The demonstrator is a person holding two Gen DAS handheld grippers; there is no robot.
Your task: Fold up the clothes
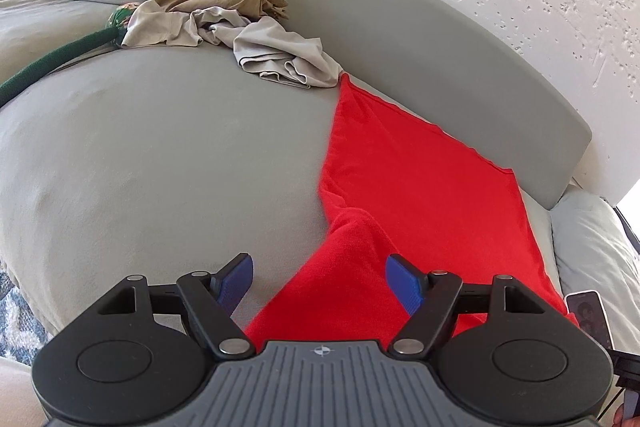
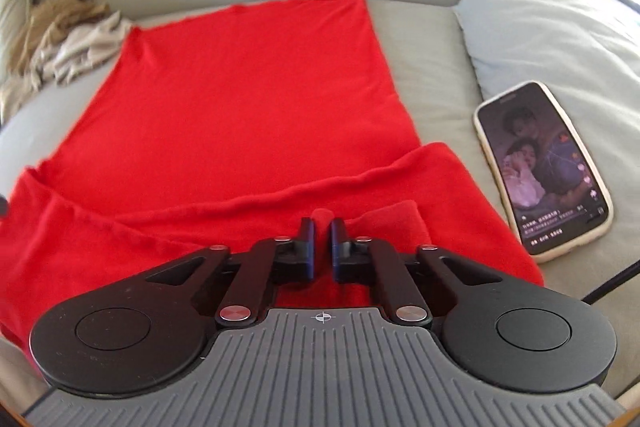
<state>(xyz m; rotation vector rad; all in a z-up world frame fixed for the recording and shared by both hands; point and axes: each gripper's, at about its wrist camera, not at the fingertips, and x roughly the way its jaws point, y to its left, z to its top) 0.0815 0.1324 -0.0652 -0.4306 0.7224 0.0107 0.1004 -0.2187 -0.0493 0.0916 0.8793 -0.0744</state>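
Note:
A red garment (image 2: 248,95) lies spread flat on a grey cushioned surface (image 1: 160,147), its near end bunched into rolls and folds. My right gripper (image 2: 323,231) sits at that near edge, its jaws nearly together with a small ridge of red cloth pinched between the fingertips. In the left wrist view the red garment (image 1: 420,179) runs away to the upper right. My left gripper (image 1: 320,277) hovers over its near left edge with its blue pads (image 1: 404,283) wide apart and nothing gripped between them.
A heap of beige and tan clothes (image 1: 224,23) lies at the far end by the grey backrest (image 1: 400,47). A phone (image 2: 544,167) with a lit screen lies right of the garment, beside a pale pillow (image 2: 560,27). A green strap (image 1: 60,55) crosses the far left.

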